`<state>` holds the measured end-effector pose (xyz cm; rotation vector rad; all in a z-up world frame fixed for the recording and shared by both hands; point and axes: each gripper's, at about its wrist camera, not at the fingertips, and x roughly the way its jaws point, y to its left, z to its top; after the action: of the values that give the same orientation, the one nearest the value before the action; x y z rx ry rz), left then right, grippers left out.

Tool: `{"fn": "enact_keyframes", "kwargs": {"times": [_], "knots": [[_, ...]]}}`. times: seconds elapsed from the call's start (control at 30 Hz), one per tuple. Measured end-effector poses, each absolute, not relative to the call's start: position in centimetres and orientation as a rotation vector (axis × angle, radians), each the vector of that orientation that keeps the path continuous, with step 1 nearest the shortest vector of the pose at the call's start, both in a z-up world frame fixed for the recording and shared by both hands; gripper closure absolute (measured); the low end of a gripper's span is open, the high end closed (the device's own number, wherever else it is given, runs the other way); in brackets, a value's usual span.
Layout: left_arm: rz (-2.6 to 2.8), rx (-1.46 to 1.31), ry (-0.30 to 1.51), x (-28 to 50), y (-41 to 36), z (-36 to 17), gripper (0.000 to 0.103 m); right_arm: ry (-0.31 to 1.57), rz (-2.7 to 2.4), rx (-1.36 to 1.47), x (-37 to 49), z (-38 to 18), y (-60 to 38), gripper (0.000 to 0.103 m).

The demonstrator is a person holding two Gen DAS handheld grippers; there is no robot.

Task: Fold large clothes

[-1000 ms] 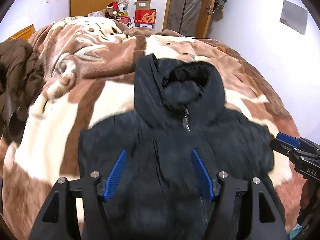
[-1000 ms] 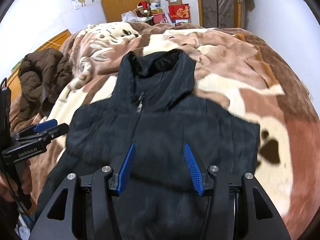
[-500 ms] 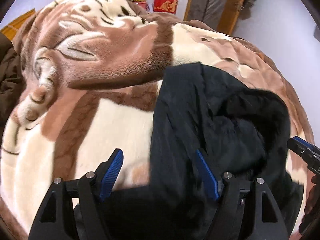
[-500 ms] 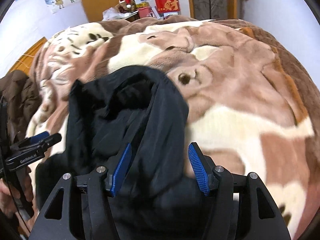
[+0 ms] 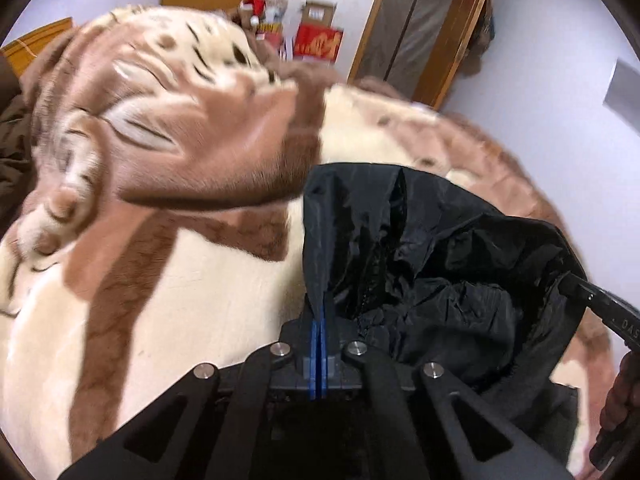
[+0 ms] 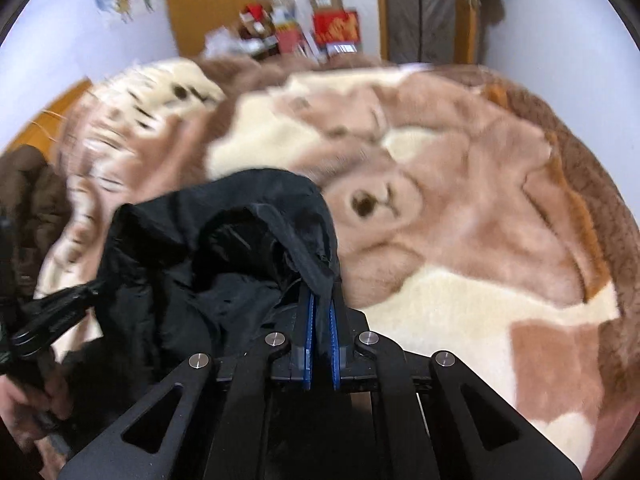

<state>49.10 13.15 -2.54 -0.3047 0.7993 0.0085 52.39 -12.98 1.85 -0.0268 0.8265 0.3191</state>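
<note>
Jacket (image 5: 440, 280) looks soft, puffy, slippery; left claw (image 5: 320, 320) and right claw (image 6: 320, 312) each clench its hood edge, lower centre of frame.

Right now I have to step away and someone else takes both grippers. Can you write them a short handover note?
Left gripper: shut on the black jacket's hood edge, left side.
Right gripper: shut on the hood edge, right side.
The jacket lies on the brown and cream blanket, hood end bunched between the grippers.
Done: both grips taken.
Left: probably carry the hood end over the body, lay it flat, release.
</note>
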Motion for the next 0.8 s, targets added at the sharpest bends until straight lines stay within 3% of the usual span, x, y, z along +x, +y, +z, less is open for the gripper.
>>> {"fn": "enact_keyframes", "kwargs": {"times": [0.27,0.67,0.8], "knots": [[-0.033,-0.369,0.721,36.3,14.5,0.6,0.102,0.764,0.386,0.092,39.6,5.0,-16.4,0.097],[0.039,-0.407,0.952,23.7,14.5,-6.0,0.101,1.092,0.314,0.141,29.3,-5.3,-19.6,0.096],[0.068,-0.415,0.953,21.1,15.5,-5.6,0.101,1.061,0.315,0.164,28.0,-4.0,-20.1,0.080]]}}
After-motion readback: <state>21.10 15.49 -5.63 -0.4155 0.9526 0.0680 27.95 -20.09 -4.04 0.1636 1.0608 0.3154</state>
